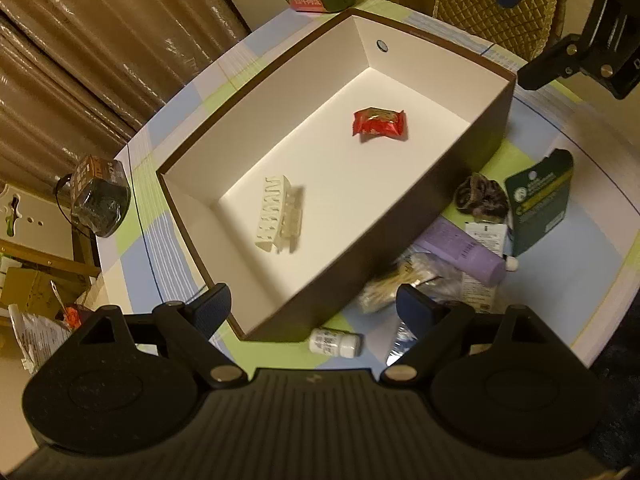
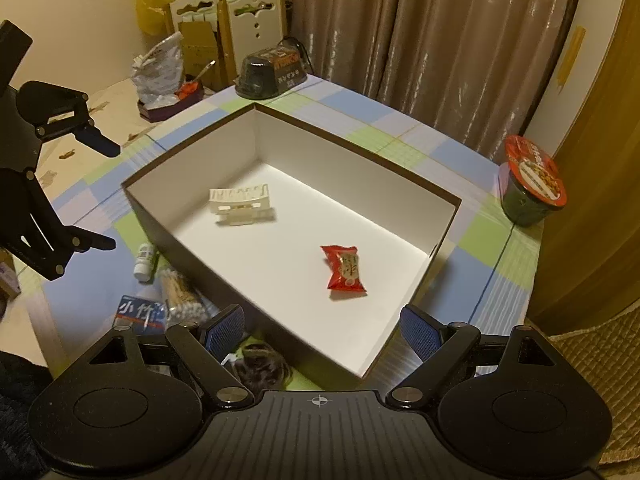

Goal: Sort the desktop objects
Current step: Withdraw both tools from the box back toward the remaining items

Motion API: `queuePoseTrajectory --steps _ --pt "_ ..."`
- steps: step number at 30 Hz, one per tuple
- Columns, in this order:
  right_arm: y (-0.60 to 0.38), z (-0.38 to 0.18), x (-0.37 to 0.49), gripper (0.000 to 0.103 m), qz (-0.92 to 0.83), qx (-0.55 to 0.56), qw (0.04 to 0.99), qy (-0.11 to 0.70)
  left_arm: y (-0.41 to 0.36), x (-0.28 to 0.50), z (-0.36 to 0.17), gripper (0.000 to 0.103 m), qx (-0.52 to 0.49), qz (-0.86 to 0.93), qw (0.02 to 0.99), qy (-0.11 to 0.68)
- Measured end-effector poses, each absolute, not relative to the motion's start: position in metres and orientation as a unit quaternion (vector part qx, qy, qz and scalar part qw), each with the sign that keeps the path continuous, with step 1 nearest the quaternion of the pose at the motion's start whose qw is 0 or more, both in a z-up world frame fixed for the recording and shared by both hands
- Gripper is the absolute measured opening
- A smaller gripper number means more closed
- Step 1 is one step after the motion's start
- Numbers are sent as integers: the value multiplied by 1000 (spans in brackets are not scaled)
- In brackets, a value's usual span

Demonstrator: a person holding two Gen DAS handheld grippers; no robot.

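A brown box with a white inside sits on the checked desk. In it lie a cream hair clip and, well apart, a red snack packet. Beside the box sit a small white bottle, a purple tube, a dark scrunchie and a green card. The left claw and right claw hover spread wide, holding nothing.

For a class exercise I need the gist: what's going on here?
A person is sorting desk clutter into a box with two handheld grippers. A hair clip and a red snack lie inside. The left gripper and right gripper are open and empty, above the pile beside the box.
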State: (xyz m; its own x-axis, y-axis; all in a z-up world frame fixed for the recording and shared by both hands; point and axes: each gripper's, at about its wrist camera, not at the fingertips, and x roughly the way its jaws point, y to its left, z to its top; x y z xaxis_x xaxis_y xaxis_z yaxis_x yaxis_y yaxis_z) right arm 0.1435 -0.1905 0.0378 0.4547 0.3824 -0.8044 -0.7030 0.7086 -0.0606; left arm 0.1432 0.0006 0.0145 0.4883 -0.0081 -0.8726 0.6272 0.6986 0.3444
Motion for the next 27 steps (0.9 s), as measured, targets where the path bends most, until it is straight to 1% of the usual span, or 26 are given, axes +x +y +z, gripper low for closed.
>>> queuePoseTrajectory --steps 13,27 --pt "-208 34 114 88 341 -195 823 409 9 107 19 88 296 -195 808 471" --pt "-219 8 90 88 364 -189 798 441 31 78 0 88 256 -190 807 497"
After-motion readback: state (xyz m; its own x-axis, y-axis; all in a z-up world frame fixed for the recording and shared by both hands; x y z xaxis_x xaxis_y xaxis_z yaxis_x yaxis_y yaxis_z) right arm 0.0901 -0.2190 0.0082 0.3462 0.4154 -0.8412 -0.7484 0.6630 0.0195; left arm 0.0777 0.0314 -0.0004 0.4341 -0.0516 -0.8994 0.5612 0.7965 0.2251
